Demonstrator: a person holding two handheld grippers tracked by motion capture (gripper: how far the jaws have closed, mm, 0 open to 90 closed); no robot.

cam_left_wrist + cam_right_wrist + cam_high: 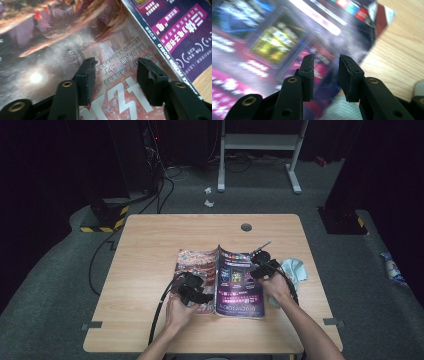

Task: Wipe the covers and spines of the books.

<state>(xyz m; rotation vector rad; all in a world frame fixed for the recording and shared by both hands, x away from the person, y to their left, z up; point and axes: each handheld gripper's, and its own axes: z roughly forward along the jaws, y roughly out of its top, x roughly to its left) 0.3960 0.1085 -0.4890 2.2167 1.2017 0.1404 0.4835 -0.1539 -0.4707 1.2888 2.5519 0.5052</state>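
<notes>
A magazine (235, 280) lies open and cover-side up on the wooden table (150, 250), with a reddish cover on the left of the spine and a purple one on the right. My left gripper (197, 292) hovers over the reddish cover (75, 37), open (116, 62), with nothing between its fingers. The spine runs just to its right in the left gripper view. My right gripper (262, 265) is over the purple cover (274, 37) near its outer edge. It is open (325, 58) by a narrower gap and holds nothing.
A pale blue cloth (296, 270) lies on the table just right of the magazine and shows under the right gripper (332, 107). A cable hole (246, 227) sits near the far edge. A white frame (260, 142), cables and paper scraps (208, 196) are on the floor beyond.
</notes>
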